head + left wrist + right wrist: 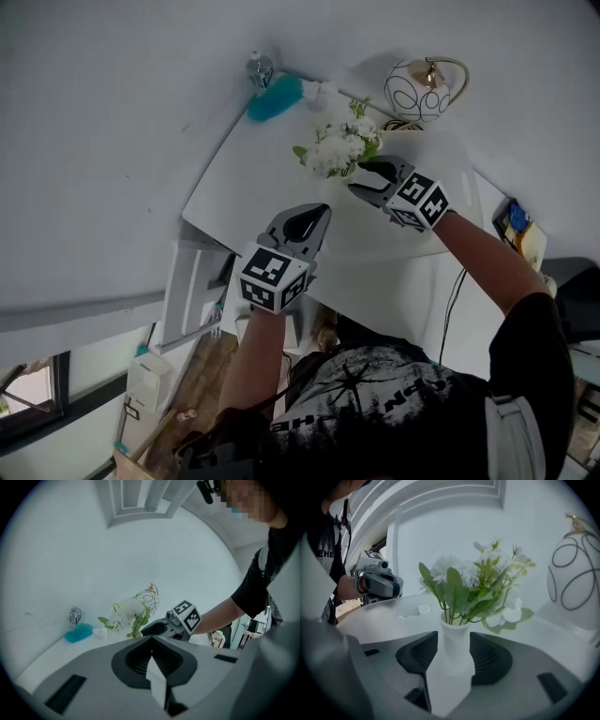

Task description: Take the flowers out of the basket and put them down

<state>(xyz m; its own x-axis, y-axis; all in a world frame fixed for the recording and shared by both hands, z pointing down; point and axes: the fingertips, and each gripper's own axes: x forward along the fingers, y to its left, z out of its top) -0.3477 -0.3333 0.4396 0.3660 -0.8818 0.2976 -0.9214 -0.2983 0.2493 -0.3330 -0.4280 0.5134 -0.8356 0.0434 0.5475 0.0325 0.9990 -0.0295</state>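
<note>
A bunch of white flowers with green leaves (342, 145) (129, 613) (473, 583) stands upright in a small white vase (454, 644) at the far side of the white table (253, 187). My right gripper (366, 178) (454, 656) reaches in from the right. Its jaws stand on either side of the vase's neck with a thin gap on each side, so it is open. The gripper hides the vase's base. My left gripper (314, 217) (151, 656) hovers shut and empty over the table's near side, pointing toward the flowers.
A round white ornament with dark wire loops and a gold handle (419, 89) (576, 578) sits just behind the flowers. A teal brush (274, 98) (78, 632) and a water bottle (260, 70) (75, 615) lie at the table's far left corner by the wall.
</note>
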